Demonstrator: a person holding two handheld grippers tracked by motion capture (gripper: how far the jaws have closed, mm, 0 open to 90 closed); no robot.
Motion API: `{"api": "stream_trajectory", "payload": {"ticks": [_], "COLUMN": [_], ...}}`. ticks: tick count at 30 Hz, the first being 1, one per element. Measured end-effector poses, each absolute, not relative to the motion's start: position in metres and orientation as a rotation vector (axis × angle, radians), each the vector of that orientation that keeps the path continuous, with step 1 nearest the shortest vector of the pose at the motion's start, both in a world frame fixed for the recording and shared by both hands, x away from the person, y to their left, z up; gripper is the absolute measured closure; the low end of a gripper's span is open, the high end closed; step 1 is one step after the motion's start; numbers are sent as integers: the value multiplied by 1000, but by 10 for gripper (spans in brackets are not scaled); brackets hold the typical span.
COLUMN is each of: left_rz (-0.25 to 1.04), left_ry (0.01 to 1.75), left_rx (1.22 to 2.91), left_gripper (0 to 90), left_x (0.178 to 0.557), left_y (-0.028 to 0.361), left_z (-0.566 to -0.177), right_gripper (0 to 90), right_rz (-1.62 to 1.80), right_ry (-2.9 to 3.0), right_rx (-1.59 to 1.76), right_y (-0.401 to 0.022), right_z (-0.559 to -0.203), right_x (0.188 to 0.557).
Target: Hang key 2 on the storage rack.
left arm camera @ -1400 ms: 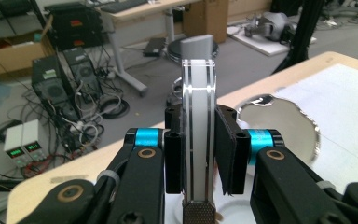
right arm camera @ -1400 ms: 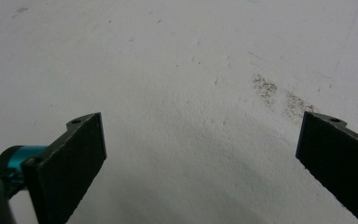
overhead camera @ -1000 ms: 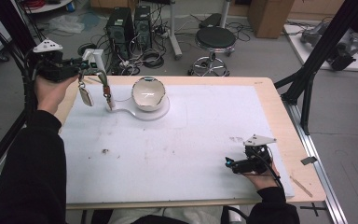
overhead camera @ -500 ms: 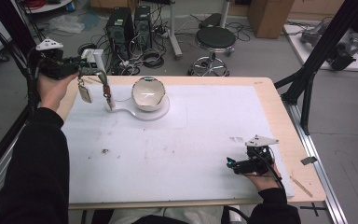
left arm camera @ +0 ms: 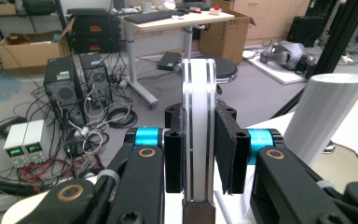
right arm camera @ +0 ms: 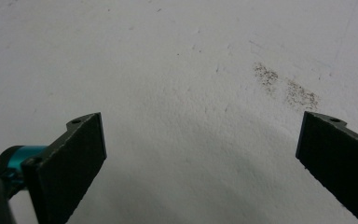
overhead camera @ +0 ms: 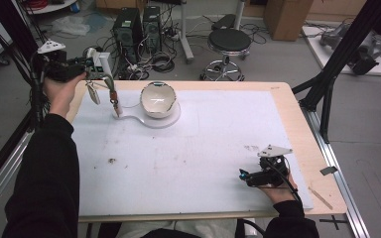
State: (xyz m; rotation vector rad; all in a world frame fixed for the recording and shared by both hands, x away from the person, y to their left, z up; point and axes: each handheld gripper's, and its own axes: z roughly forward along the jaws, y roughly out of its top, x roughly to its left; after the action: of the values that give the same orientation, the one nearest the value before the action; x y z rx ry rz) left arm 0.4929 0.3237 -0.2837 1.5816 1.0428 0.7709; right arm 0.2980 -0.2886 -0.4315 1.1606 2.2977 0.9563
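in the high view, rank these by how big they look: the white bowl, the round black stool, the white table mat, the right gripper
1. white table mat, by far the largest.
2. round black stool and white bowl look about alike; the stool stands farther back, so I won't rank them.
3. right gripper, a little smaller than the bowl.

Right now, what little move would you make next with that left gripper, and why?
Probably carry the left gripper sideways toward the bowl: its jaws are shut on a white slab, and the hanging pieces below sit beside the bowl. The right gripper rests open.
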Motion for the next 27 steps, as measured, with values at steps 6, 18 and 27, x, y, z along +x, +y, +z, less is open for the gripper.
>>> {"api": "stream_trajectory", "payload": {"ticks": [6,18,27], "left_rz": [817,765,705], "left_ry": [1025,1022,1041], "left_rx": [1592,1546,1531], "left_gripper": [746,746,745], "left_x": [497,494,495], "left_y": [315,310,310], "left_z": [-287,-284,-286], "right_gripper": [6,6,6], "right_rz": [940,935,937], "right_ry": [2291,2291,2292], "right_rx": [1178,1189,1195], "right_y": [-292,-295,-295], "right_z": [-433,-435,-435], "right_x": [295,295,296]}}
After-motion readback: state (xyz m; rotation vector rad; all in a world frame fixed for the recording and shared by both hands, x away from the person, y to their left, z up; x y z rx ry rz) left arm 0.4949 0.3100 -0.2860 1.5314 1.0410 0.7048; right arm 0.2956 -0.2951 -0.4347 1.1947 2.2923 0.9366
